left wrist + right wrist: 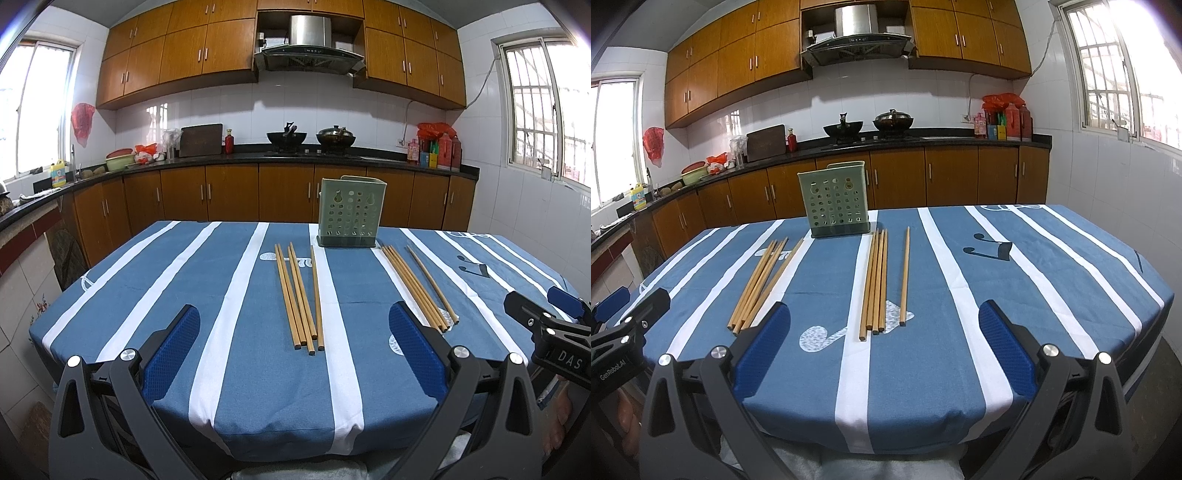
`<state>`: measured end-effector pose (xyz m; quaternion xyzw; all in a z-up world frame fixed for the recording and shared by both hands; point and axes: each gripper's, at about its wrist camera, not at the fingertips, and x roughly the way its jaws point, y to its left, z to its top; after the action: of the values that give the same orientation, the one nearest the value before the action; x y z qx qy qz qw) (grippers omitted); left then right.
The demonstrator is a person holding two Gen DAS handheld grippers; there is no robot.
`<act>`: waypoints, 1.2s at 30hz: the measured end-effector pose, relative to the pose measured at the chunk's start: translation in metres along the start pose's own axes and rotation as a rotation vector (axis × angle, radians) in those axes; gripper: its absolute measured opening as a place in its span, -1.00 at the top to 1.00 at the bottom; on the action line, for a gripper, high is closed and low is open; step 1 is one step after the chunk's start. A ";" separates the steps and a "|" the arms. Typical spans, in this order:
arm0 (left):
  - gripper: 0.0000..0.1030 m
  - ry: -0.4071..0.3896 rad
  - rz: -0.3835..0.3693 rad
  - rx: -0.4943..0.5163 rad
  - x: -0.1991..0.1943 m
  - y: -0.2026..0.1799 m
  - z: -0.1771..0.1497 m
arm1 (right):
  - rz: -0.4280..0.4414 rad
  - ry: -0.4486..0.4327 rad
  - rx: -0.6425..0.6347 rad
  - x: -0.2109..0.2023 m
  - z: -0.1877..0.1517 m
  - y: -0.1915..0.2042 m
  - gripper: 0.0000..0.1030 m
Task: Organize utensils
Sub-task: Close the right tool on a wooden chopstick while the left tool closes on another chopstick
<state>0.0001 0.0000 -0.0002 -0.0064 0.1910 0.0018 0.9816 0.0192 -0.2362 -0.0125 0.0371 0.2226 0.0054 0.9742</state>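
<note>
Two groups of wooden chopsticks lie on the blue-and-white striped tablecloth. The left group (299, 295) (764, 280) and the right group (421, 284) (877, 280) each hold several sticks. A green perforated utensil holder (351, 212) (836, 199) stands upright behind them, with nothing showing above its rim. My left gripper (295, 350) is open and empty above the near table edge, in front of the left group. My right gripper (884, 350) is open and empty, in front of the right group. Each gripper shows at the edge of the other's view, the right one (546, 317) and the left one (628, 314).
The table's near edge (295, 439) lies just below the grippers. A kitchen counter with woks (310, 138), bottles and cabinets runs behind the table. White tiled wall and window stand to the right (1126, 147).
</note>
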 end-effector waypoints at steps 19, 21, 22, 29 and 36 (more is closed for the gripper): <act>-0.97 0.233 0.114 -0.054 0.080 0.037 0.009 | -0.070 0.194 0.057 0.085 0.022 -0.022 -0.92; -0.97 0.270 0.114 -0.053 0.093 0.041 0.011 | -0.084 0.229 0.078 0.103 0.027 -0.027 -0.92; -0.97 0.288 0.111 -0.054 0.099 0.044 0.011 | -0.089 0.243 0.087 0.111 0.030 -0.029 -0.92; -0.95 0.344 0.078 -0.046 0.130 0.055 0.019 | -0.083 0.351 0.089 0.164 0.038 -0.036 -0.20; -0.40 0.424 -0.003 -0.039 0.156 0.051 0.020 | -0.072 0.473 0.088 0.214 0.029 -0.031 0.28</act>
<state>0.1518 0.0514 -0.0410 -0.0256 0.3931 0.0027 0.9191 0.2242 -0.2636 -0.0816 0.0691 0.4456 -0.0305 0.8920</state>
